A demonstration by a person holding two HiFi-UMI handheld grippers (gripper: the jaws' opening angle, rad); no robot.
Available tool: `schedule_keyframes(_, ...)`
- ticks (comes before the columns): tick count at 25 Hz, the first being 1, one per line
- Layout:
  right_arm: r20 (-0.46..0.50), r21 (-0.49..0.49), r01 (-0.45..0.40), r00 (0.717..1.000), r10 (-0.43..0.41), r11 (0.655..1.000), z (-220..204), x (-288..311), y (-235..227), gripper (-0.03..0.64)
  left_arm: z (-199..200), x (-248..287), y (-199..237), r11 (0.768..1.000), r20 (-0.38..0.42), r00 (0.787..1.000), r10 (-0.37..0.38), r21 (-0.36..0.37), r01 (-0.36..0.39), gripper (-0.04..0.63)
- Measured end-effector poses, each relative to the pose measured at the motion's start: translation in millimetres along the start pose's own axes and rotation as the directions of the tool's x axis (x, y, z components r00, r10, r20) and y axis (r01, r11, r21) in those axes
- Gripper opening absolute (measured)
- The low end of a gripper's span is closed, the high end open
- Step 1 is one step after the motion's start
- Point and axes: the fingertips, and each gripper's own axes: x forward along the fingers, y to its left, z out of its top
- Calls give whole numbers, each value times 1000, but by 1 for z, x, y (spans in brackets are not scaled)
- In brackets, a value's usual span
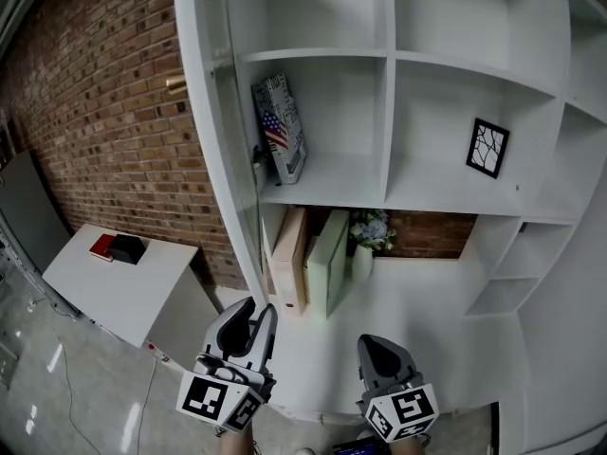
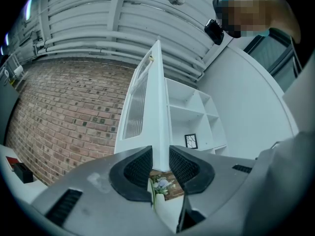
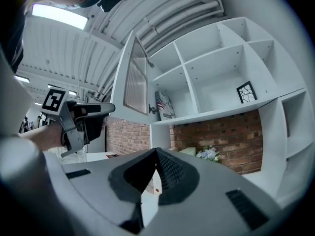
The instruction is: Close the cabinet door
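The white cabinet door (image 1: pixel 211 112) stands wide open, edge-on to me, at the left side of the white shelf unit (image 1: pixel 389 60). My left gripper (image 1: pixel 258 313) is at the door's lower corner. In the left gripper view the door's edge (image 2: pixel 160 107) fills the gap between the two pads (image 2: pixel 140 166), so the gripper (image 2: pixel 160 163) is shut on it. The right gripper view shows that gripper (image 3: pixel 91 114) at the door's (image 3: pixel 135 77) bottom corner. My right gripper (image 1: pixel 381 345) hangs lower right, in front of the shelves, shut (image 3: pixel 156 151) and empty.
A flag-printed box (image 1: pixel 278 126) and a framed picture (image 1: pixel 488 147) stand on the middle shelf. Below are upright books (image 1: pixel 308 259) and a vase of flowers (image 1: pixel 368 235). A brick wall (image 1: pixel 104 112) and a low white table (image 1: pixel 123 287) lie to the left.
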Motion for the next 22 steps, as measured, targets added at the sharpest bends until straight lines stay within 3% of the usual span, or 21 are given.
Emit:
schedule_keyframes(5,3,3,4,1000,-4,1000,0,1,-5,3,-3,7,-8,1000,-23,1000,-11,13,11,104)
schedule_keyframes(10,7,0,2,1000,-2,1000,1,3,-10,3,6,19,-25,998,13,998,-63,8,63,107)
schedule_keyframes(22,11,11,26,1000,-26,1000,4,8,-32,3,-11,39,-42,996,-65,995,-73,41,76,117)
